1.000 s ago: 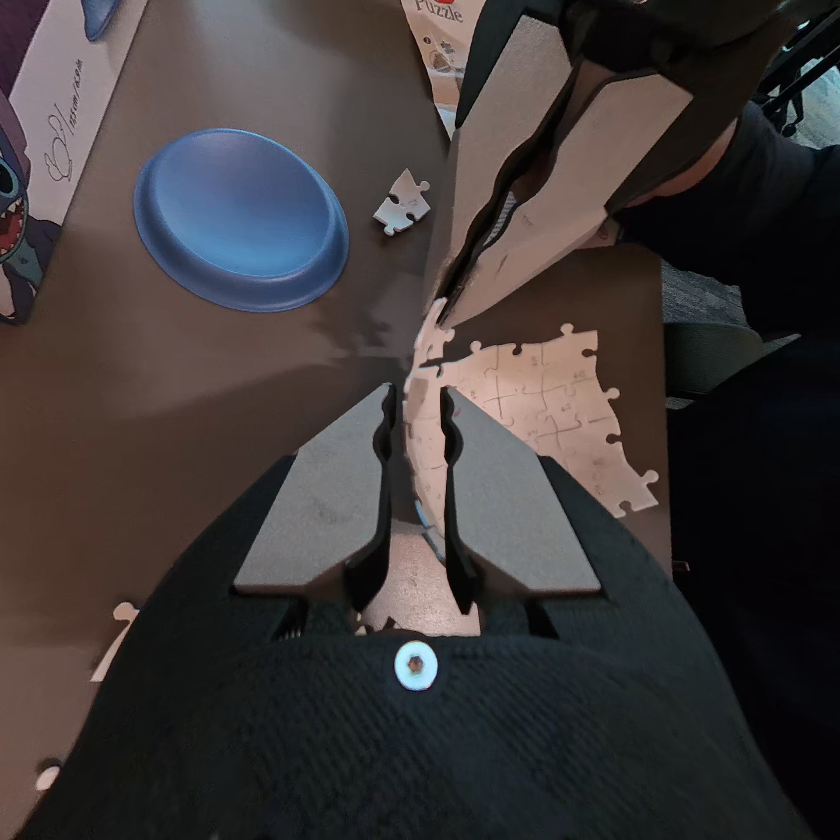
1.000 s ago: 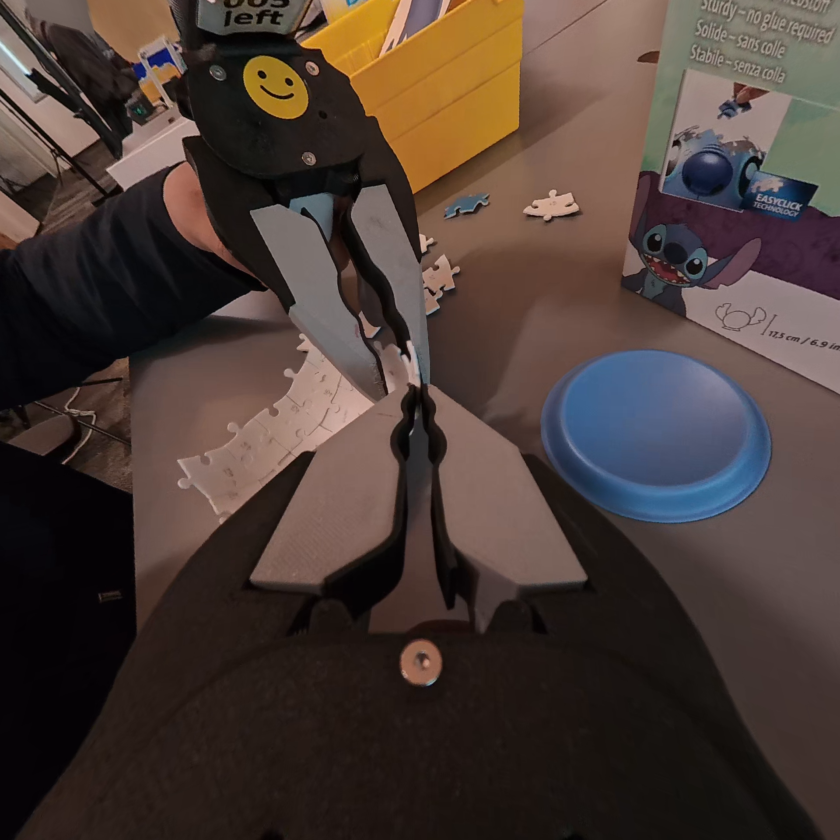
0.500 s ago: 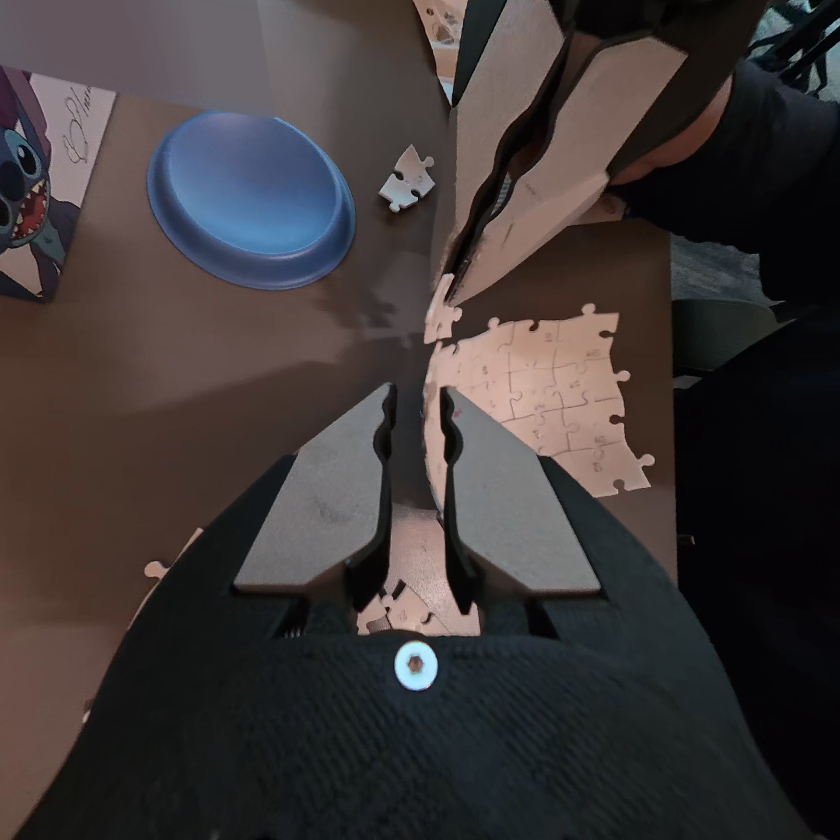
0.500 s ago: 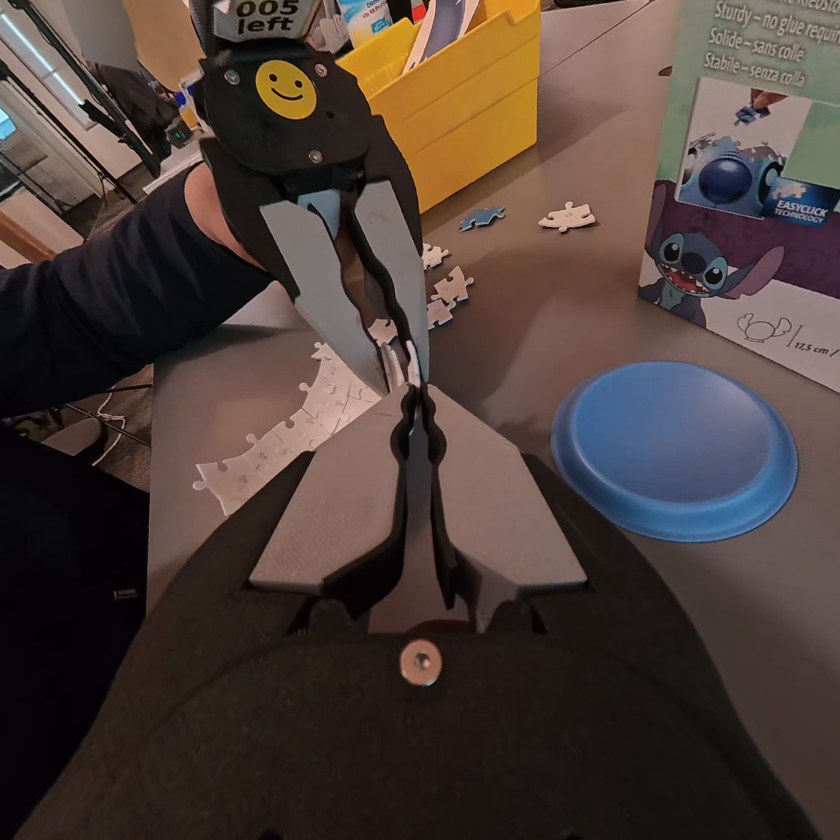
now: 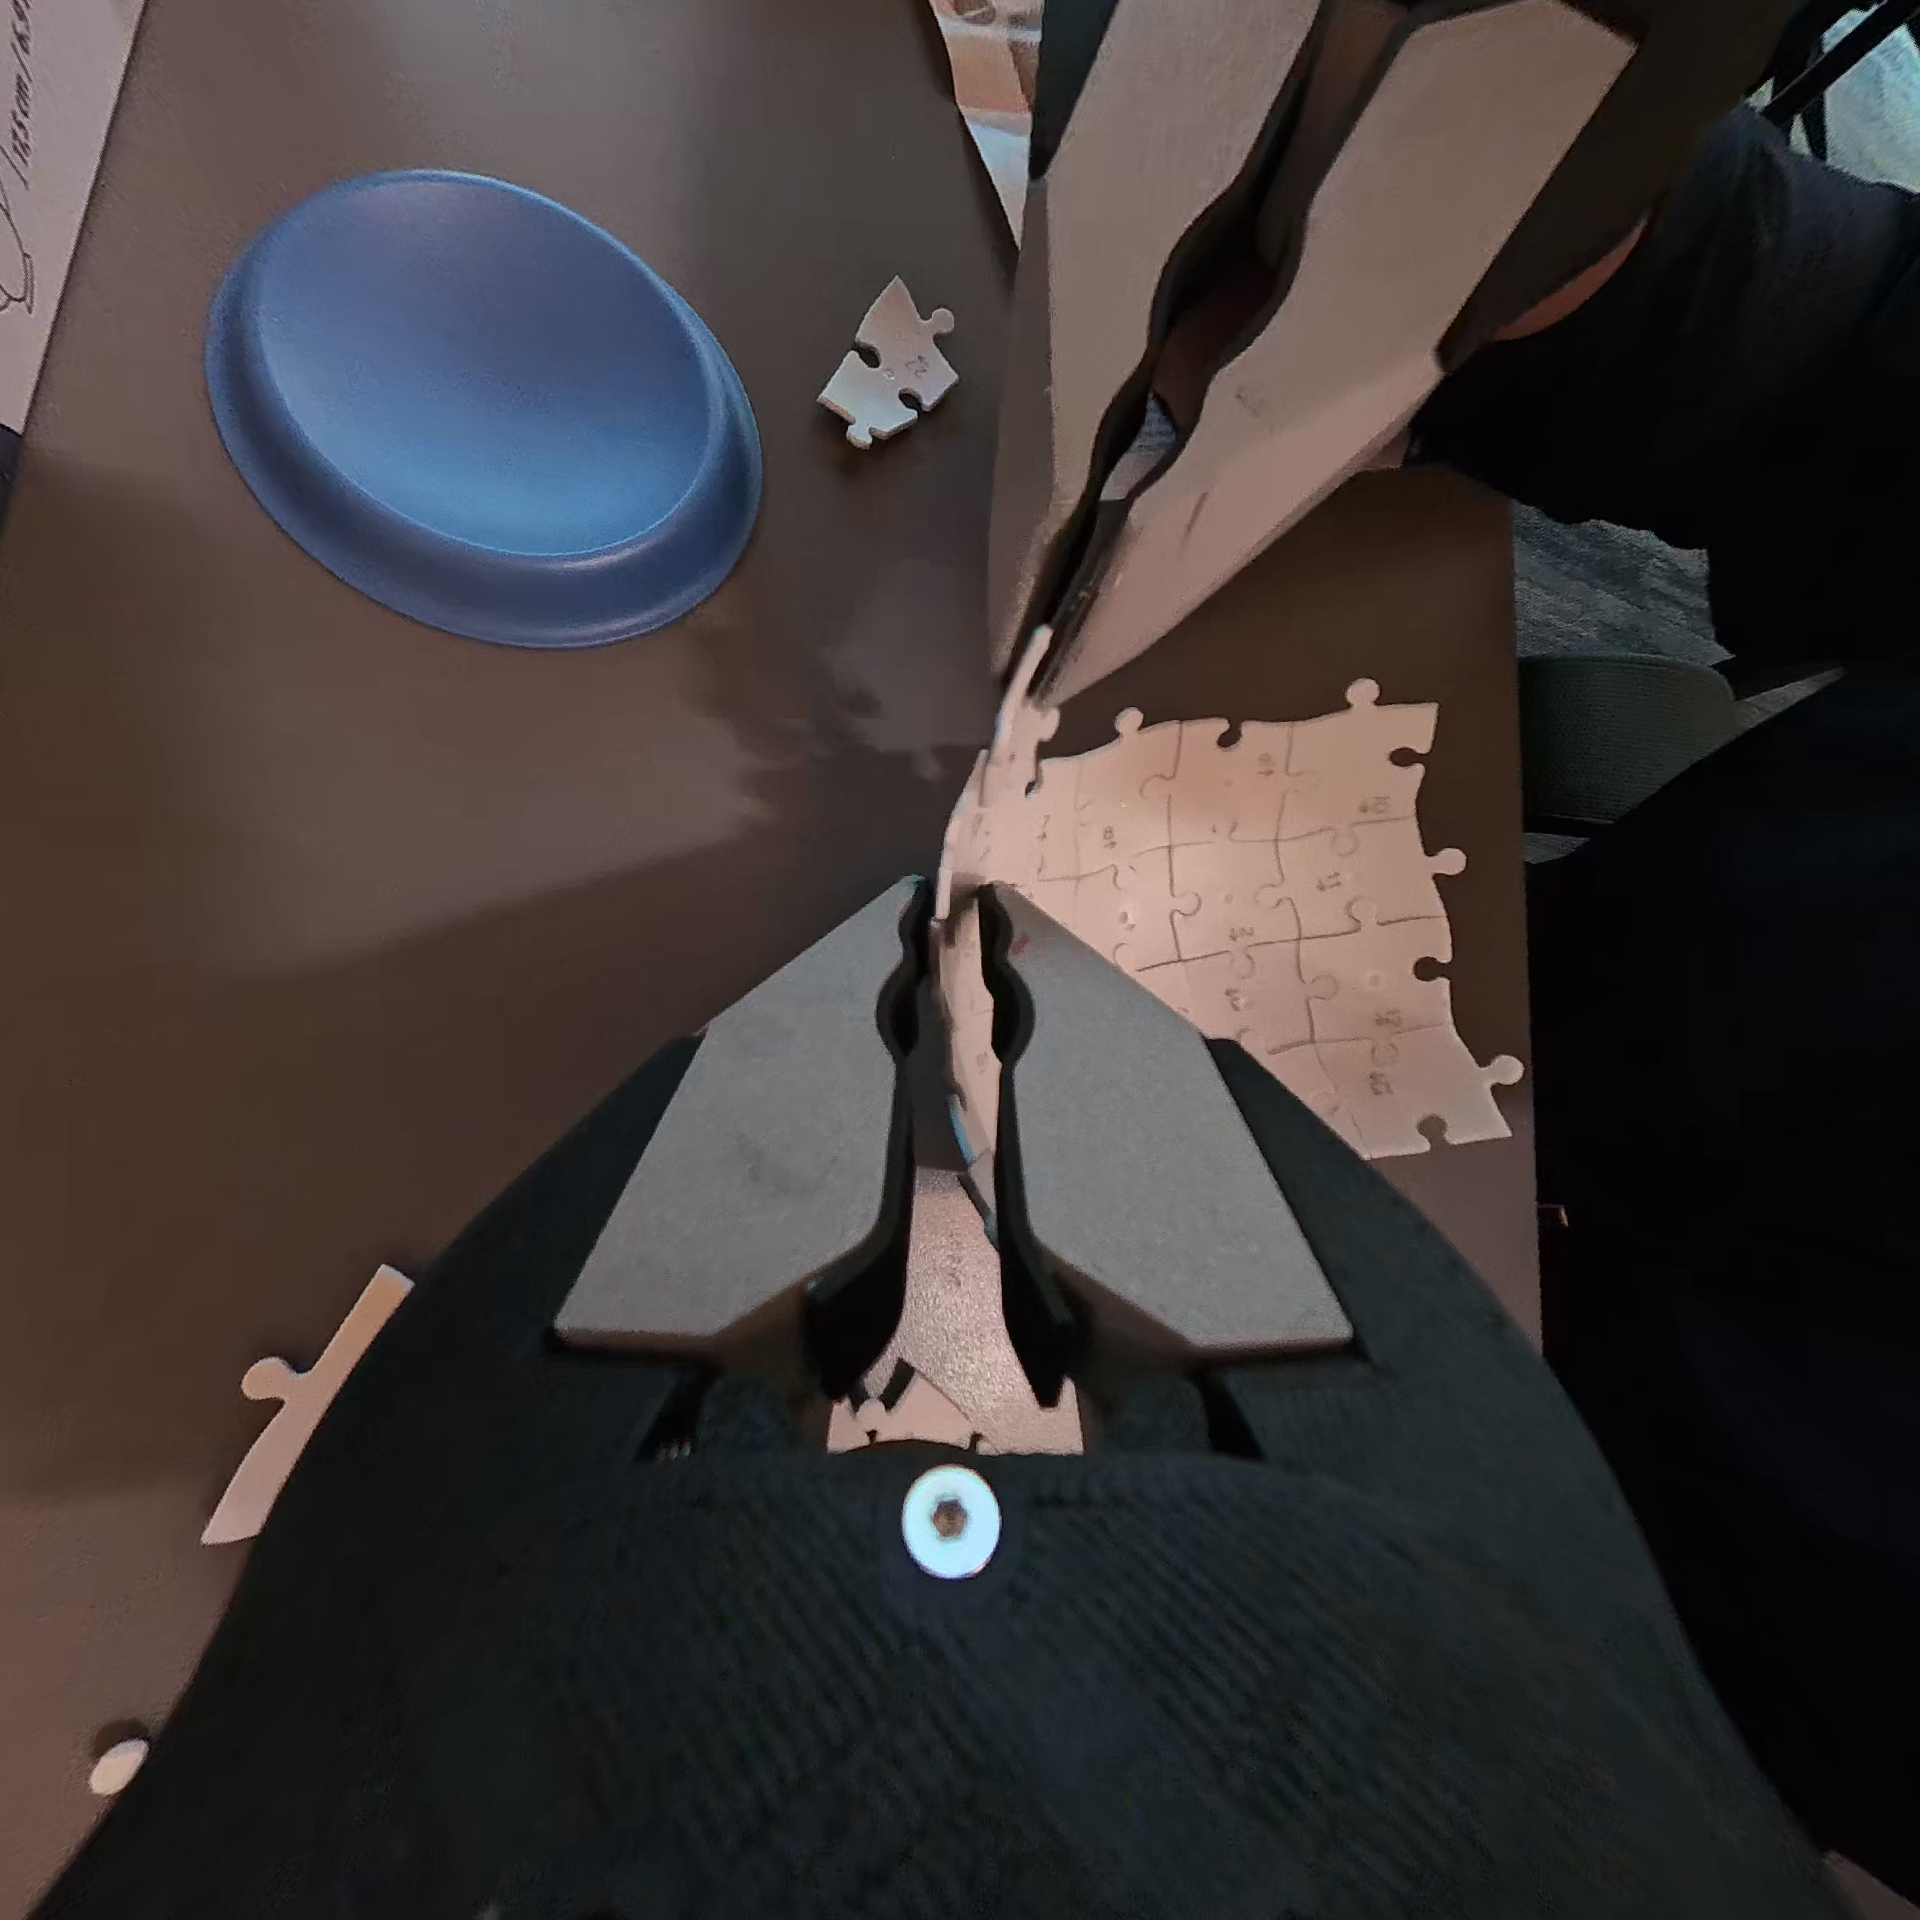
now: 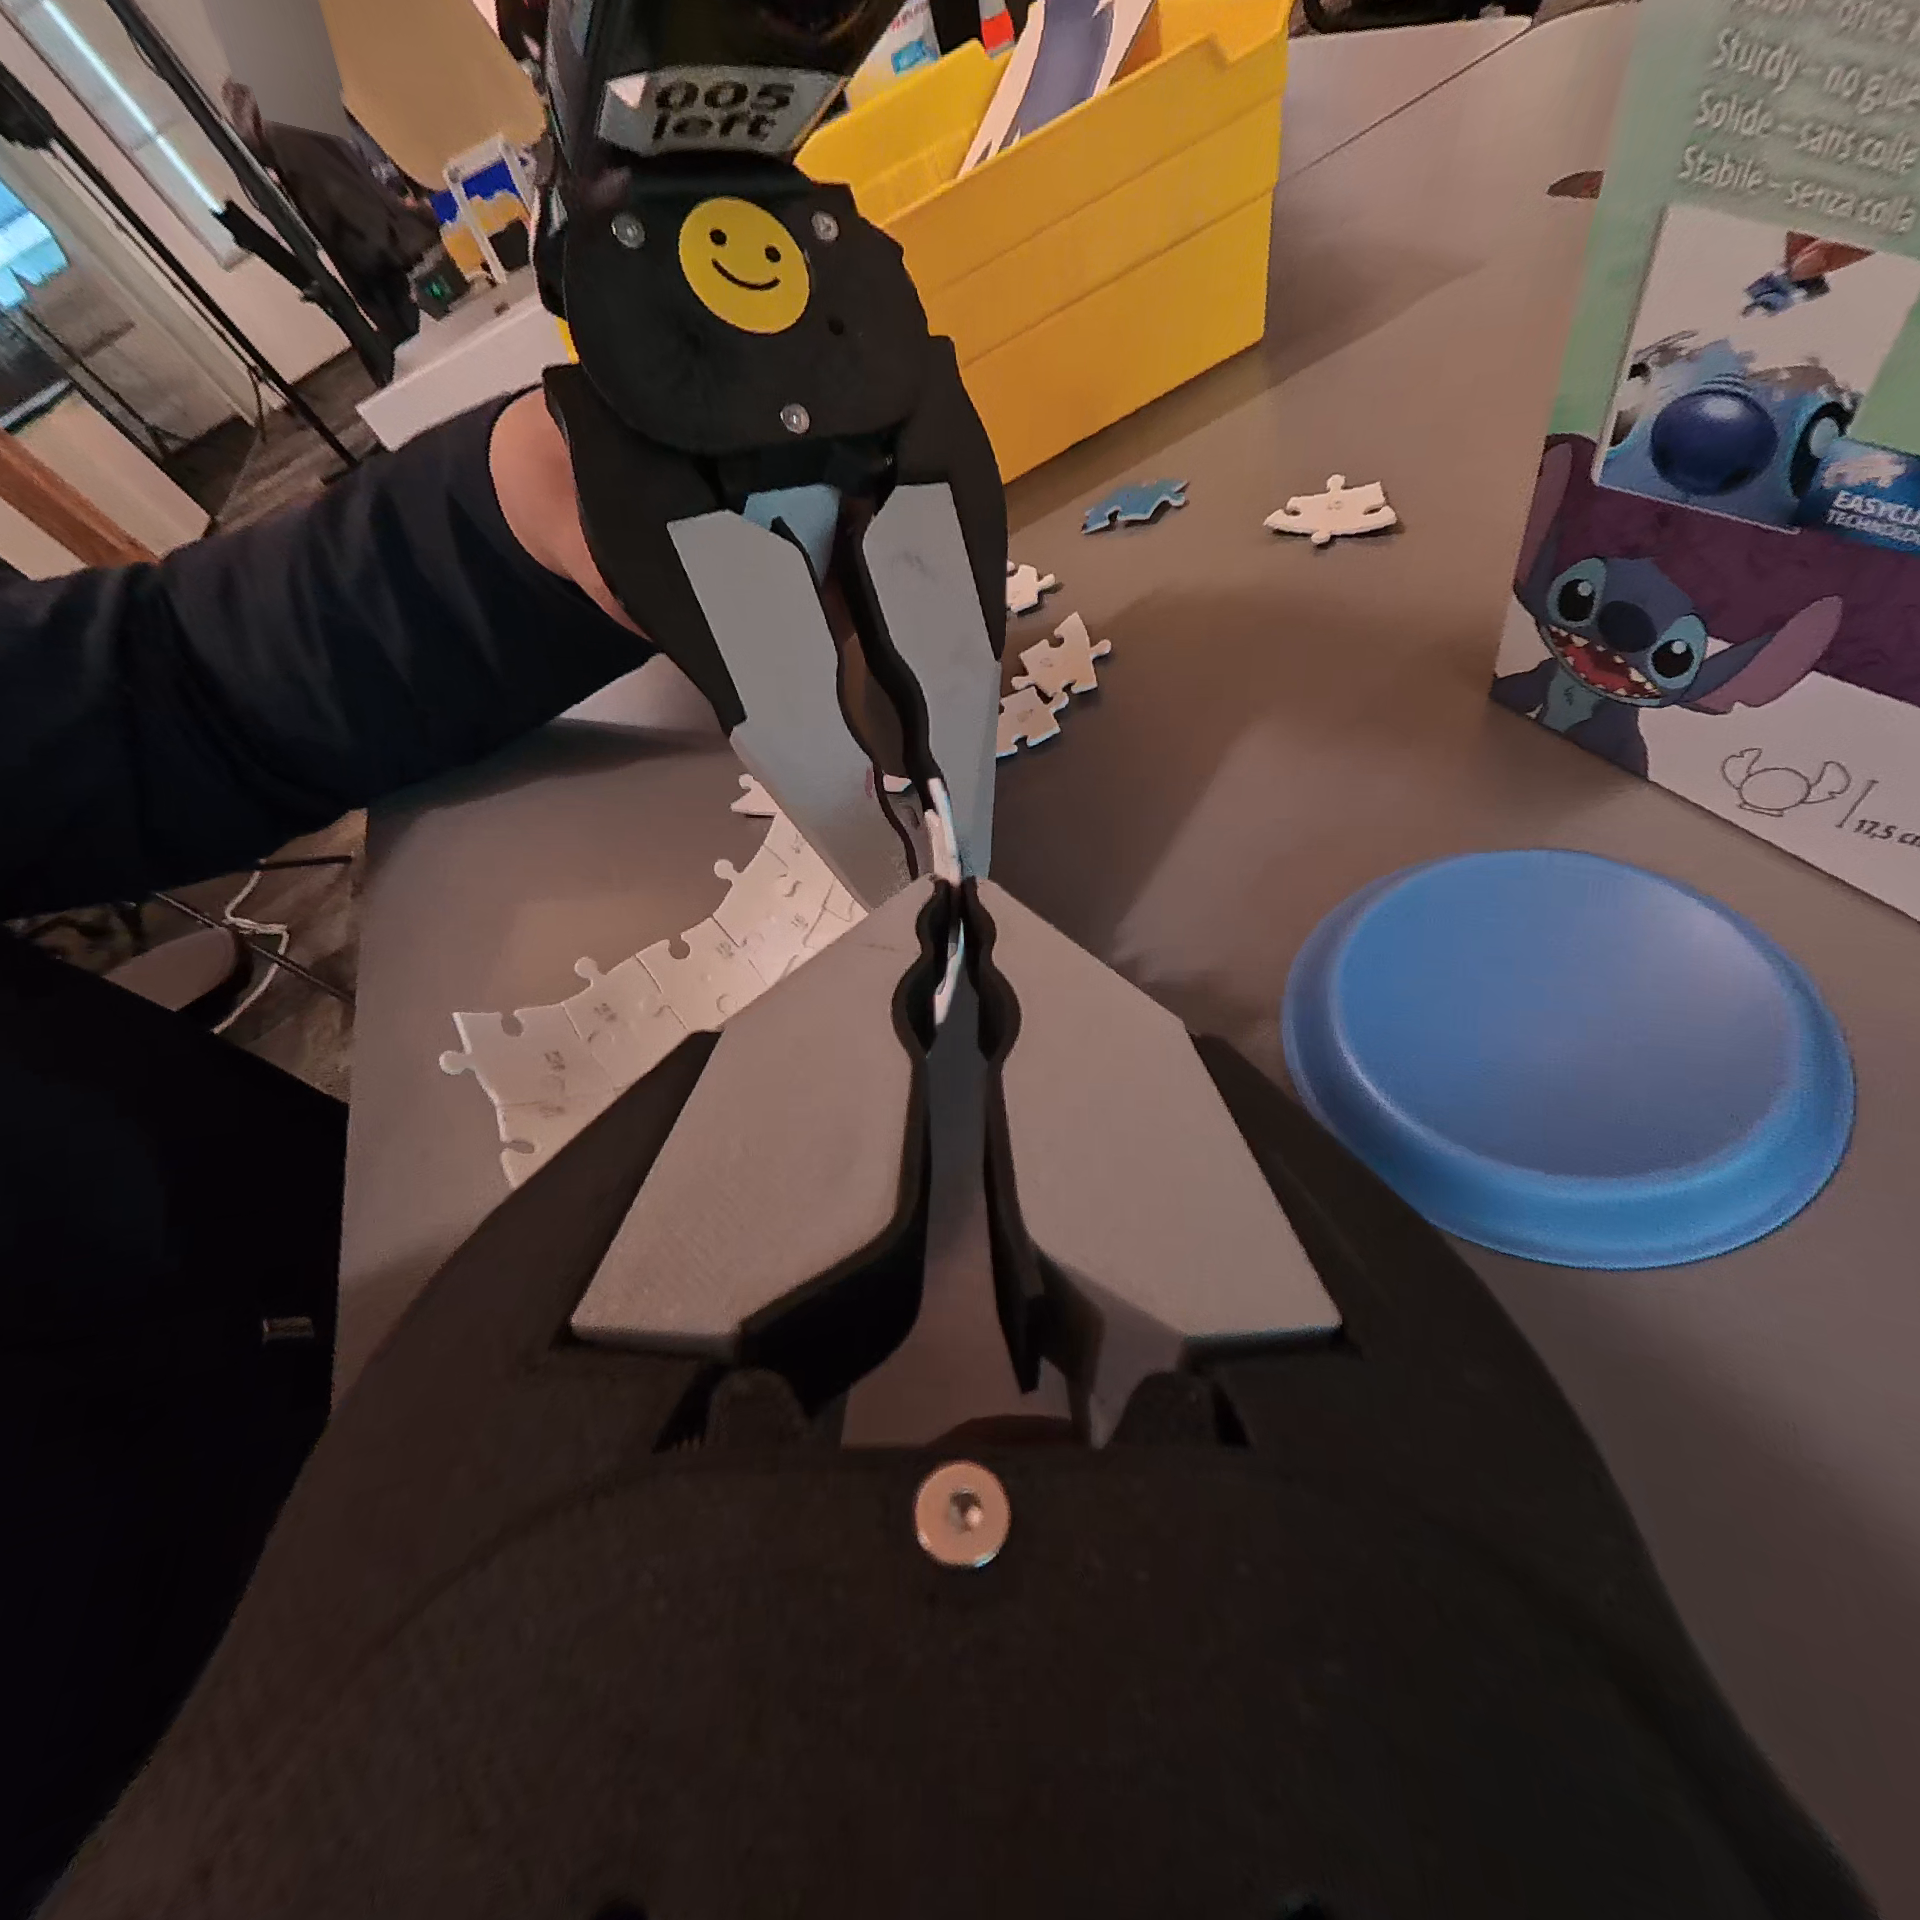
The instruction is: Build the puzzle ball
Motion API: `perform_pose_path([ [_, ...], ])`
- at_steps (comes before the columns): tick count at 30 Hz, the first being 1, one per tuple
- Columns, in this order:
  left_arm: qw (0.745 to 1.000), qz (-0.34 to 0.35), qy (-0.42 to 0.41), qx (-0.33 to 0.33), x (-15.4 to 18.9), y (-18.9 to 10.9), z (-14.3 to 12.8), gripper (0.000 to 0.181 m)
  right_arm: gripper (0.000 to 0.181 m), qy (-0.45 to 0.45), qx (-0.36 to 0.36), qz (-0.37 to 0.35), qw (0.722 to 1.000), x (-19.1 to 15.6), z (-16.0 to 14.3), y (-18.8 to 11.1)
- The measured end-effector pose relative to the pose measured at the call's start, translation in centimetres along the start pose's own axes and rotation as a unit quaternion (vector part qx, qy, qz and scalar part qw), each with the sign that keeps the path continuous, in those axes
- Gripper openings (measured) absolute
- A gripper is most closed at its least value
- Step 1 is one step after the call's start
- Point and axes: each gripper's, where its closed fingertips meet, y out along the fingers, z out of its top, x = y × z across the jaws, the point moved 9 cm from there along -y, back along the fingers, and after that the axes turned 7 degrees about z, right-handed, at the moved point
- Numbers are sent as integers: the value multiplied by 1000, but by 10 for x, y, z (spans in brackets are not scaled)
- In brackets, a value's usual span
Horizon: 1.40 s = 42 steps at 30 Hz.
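1. Puzzle-ball section (image 5: 1278,914), the curved white sheet of joined plastic pieces, lies partly on the grey table (image 5: 416,831) near its edge, and its left edge is lifted up between your two grippers.
2. Your tall printed puzzle box (image 6: 1756,499) stands at the far right of the table, with a yellow plastic bin (image 6: 1101,260) farther back.
3. Your round blue plastic stand dish (image 6: 1569,1049) sits well apart from the section, to the right in the right wrist view.
4. Your left gripper (image 5: 951,894) has its fingers clamped on the raised edge of the section.
5. Your right gripper (image 6: 956,894) has its fingers closed tight on a single small white puzzle piece (image 5: 1023,691), and that piece touches the top of the raised edge.
6. Loose white pieces (image 6: 1060,660) lie scattered behind the left gripper, one loose blue piece (image 6: 1132,504) is farther off, and one loose white piece (image 5: 888,364) lies just beside the dish.
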Motion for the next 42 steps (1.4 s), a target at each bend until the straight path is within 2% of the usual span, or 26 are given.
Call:
perform_pose_path([
  [19, 999, -36, 19, 26, -1, 2, 8, 15, 0, -17, -9, -14, 1000, 3, -6, -4],
  [42, 998, -44, 22, 34, 0, 6, 15, 10, 0, -16, -5, -12, 1000, 1, -7, -5],
])
